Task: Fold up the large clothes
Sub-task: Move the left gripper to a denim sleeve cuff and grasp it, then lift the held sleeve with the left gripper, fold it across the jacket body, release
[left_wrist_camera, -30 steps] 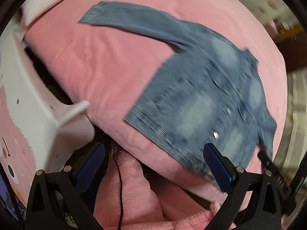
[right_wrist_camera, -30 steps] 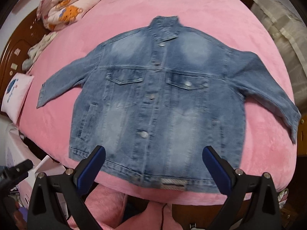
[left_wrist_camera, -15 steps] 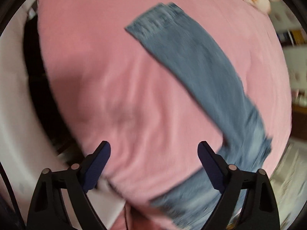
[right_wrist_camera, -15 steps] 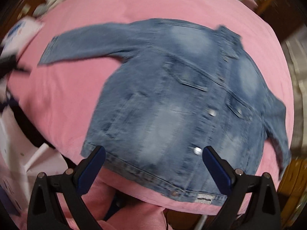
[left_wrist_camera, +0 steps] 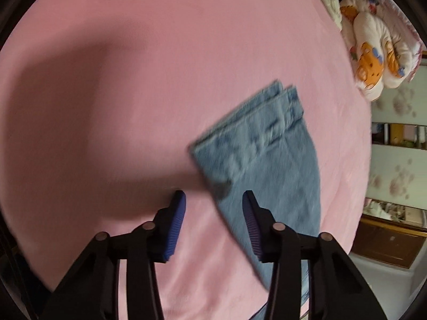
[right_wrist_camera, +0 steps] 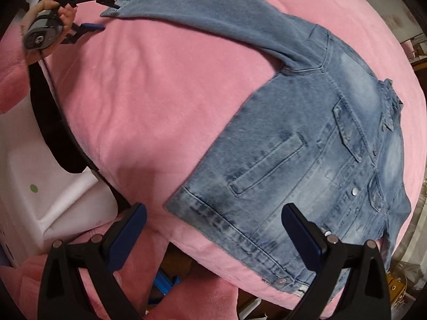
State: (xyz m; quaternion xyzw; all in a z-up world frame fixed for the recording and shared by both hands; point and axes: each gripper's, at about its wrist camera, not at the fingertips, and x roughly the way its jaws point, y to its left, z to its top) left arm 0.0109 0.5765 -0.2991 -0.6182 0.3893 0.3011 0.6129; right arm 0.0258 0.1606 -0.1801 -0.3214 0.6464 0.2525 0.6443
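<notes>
A blue denim jacket (right_wrist_camera: pixel 307 160) lies front up on the pink bed cover (right_wrist_camera: pixel 149 101), one sleeve (right_wrist_camera: pixel 213 18) stretched out to the far left. My left gripper (left_wrist_camera: pixel 213 196) hangs low over that sleeve's cuff end (left_wrist_camera: pixel 267 138). Its jaws are closing, the sleeve's edge lies between them, and the pads are not pressing on it. In the right wrist view a hand holds the left gripper (right_wrist_camera: pixel 106 13) at the cuff corner. My right gripper (right_wrist_camera: pixel 213 213) stands wide open above the jacket's near hem corner (right_wrist_camera: pixel 186 202), touching nothing.
A rolled quilt with orange cartoon prints (left_wrist_camera: pixel 379 53) lies at the bed's far edge, with a wardrobe (left_wrist_camera: pixel 395 165) beyond. A white plastic piece (right_wrist_camera: pixel 40 186) stands beside the bed's left edge. Pink fabric (right_wrist_camera: pixel 88 280) bunches below the near edge.
My left gripper has swung along the sleeve and come down at the cuff, its jaws much narrower. My right gripper has shifted left and lower, over the hem corner.
</notes>
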